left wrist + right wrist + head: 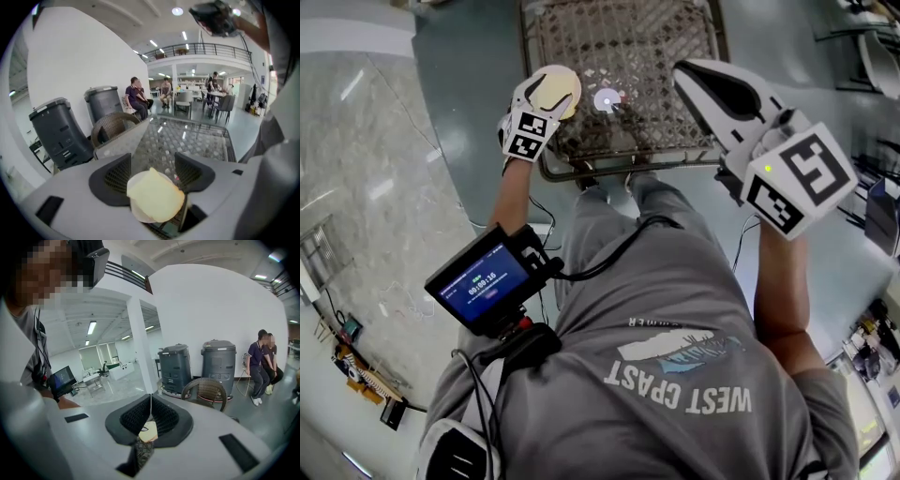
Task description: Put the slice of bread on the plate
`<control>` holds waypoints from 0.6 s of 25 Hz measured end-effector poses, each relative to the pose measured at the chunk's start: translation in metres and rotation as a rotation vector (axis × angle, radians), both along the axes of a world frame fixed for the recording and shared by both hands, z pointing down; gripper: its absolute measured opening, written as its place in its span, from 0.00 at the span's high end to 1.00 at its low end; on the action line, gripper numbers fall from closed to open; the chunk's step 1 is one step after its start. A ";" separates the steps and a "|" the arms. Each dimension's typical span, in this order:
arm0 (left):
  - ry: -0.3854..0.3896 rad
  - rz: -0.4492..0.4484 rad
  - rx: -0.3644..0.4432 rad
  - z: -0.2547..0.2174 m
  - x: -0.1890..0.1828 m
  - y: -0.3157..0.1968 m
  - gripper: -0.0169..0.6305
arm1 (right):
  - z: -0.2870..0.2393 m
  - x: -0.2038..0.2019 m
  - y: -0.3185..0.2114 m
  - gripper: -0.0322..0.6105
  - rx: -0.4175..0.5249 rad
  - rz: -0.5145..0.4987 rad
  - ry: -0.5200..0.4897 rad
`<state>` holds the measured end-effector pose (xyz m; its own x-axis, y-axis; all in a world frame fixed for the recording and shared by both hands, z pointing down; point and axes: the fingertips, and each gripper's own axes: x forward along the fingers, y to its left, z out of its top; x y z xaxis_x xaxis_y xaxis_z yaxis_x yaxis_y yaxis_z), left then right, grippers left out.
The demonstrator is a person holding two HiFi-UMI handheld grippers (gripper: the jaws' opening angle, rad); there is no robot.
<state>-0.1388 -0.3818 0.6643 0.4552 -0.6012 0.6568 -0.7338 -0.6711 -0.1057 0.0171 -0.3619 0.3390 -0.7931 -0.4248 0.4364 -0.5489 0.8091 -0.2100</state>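
The pale yellow slice of bread (157, 197) lies on a small white plate (140, 217) at the near left corner of the glass-topped wicker table (656, 56). My left gripper (152, 171) hovers just above it, open wide, and its dark pads (117, 176) stand clear of the bread on both sides. From the head view the bread (558, 84) shows just past the left gripper (548, 101). My right gripper (698, 80) hangs over the table's right side, shut with nothing in it. In the right gripper view its jaws (150, 411) meet in a thin line, with the bread (149, 431) visible beyond them.
A small round white thing with a red spot (607, 100) lies on the table near the plate. A wicker chair (112, 126) and two grey bins (61, 136) stand beyond the table's far left. People sit further back. A small monitor (483, 281) hangs at the person's front.
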 end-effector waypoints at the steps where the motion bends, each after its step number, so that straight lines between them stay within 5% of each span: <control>1: 0.054 -0.030 0.040 -0.022 -0.001 -0.007 0.51 | 0.002 0.001 -0.002 0.94 0.006 -0.003 -0.013; 3: 0.178 -0.082 0.132 -0.073 -0.005 -0.018 0.59 | 0.006 -0.001 -0.005 0.94 0.016 -0.010 -0.045; 6: 0.380 -0.132 0.266 -0.163 -0.013 -0.014 0.93 | 0.000 -0.008 -0.001 0.94 0.024 -0.021 -0.112; 7: 0.443 -0.142 0.303 -0.197 -0.015 -0.010 0.96 | -0.009 -0.011 0.001 0.94 0.033 -0.028 -0.144; 10: 0.569 -0.152 0.409 -0.281 -0.016 -0.008 0.96 | -0.027 -0.013 -0.004 0.94 0.077 -0.055 -0.250; 15: 0.581 -0.112 0.530 -0.345 -0.024 -0.005 0.96 | -0.033 -0.018 -0.020 0.94 0.138 -0.077 -0.322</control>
<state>-0.1625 -0.3872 0.3191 0.5554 -0.8298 -0.0541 -0.8297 -0.5574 0.0301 -0.0007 -0.3815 0.3061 -0.9128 -0.3954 0.1017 -0.4082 0.8784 -0.2485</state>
